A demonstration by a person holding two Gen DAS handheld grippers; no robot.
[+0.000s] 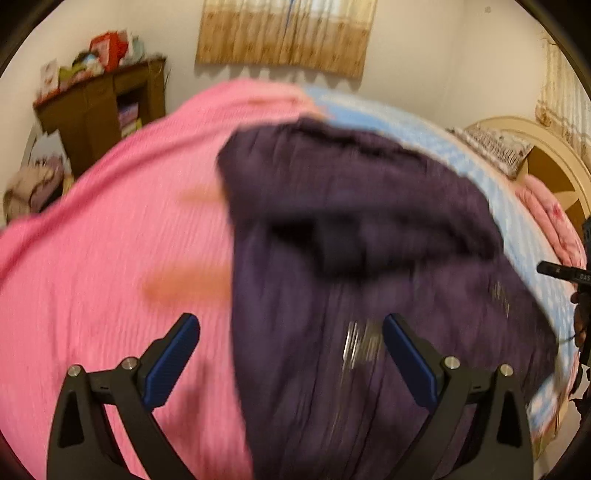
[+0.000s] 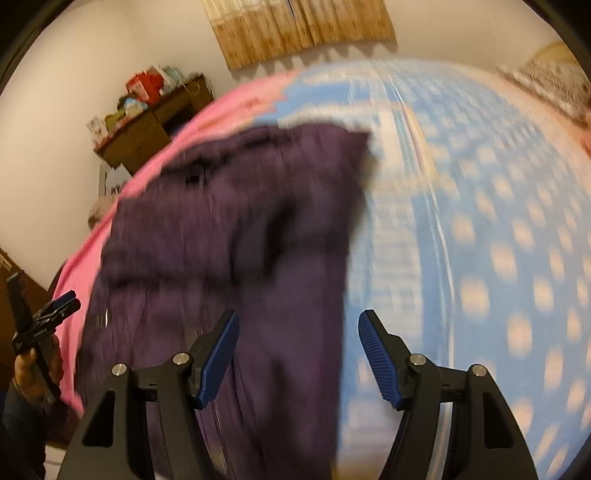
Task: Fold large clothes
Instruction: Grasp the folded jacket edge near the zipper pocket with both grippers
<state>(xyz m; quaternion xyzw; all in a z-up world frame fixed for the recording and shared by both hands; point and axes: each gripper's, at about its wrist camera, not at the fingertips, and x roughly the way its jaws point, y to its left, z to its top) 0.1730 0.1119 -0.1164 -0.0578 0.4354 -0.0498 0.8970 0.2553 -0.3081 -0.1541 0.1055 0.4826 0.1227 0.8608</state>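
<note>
A dark purple garment lies on the bed, across the seam of a pink sheet and a blue dotted sheet. It also shows in the right wrist view, partly folded with a thick fold near its far end. My left gripper is open and empty, hovering over the garment's left edge. My right gripper is open and empty, hovering over the garment's right edge. Both views are motion-blurred. The left gripper also shows at the left edge of the right wrist view.
A brown wooden cabinet with clutter on top stands at the far left wall. A curtain hangs on the back wall. A pillow and a curved headboard are at the right. The blue dotted sheet fills the right.
</note>
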